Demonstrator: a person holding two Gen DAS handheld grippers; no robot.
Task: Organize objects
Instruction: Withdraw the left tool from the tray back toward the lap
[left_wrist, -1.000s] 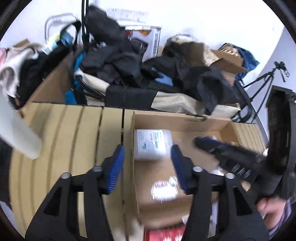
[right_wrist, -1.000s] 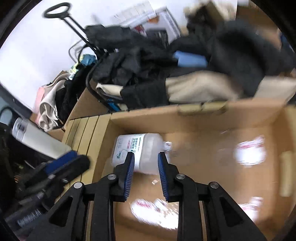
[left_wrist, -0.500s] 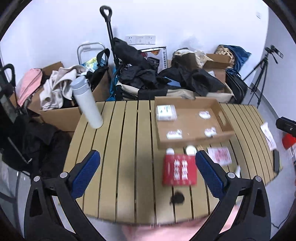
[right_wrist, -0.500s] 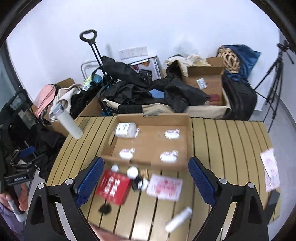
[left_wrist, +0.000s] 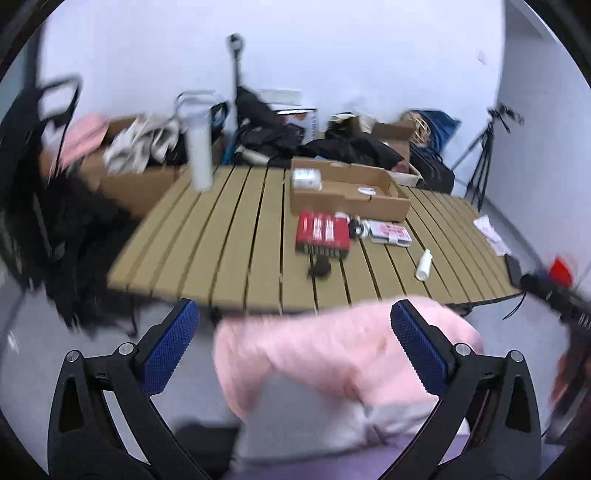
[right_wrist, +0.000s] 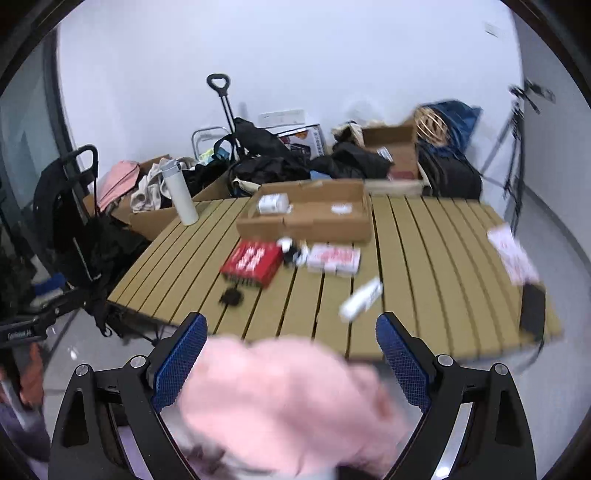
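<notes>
Both my left gripper (left_wrist: 295, 317) and right gripper (right_wrist: 291, 328) stand with jaws wide, holding nothing. Near: blurred pink garment (right_wrist: 280, 398). On the slatted tabletop (right_wrist: 424, 258): small white bottle (right_wrist: 361, 298), red box (right_wrist: 252, 262), then cardboard tray (right_wrist: 306, 218), far.

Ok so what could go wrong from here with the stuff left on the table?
The small white bottle lies on its side on the slats near the front edge of the table and might roll off. The black phone-like slab sits at the table's corner, where a passing sleeve could knock it off.
</notes>
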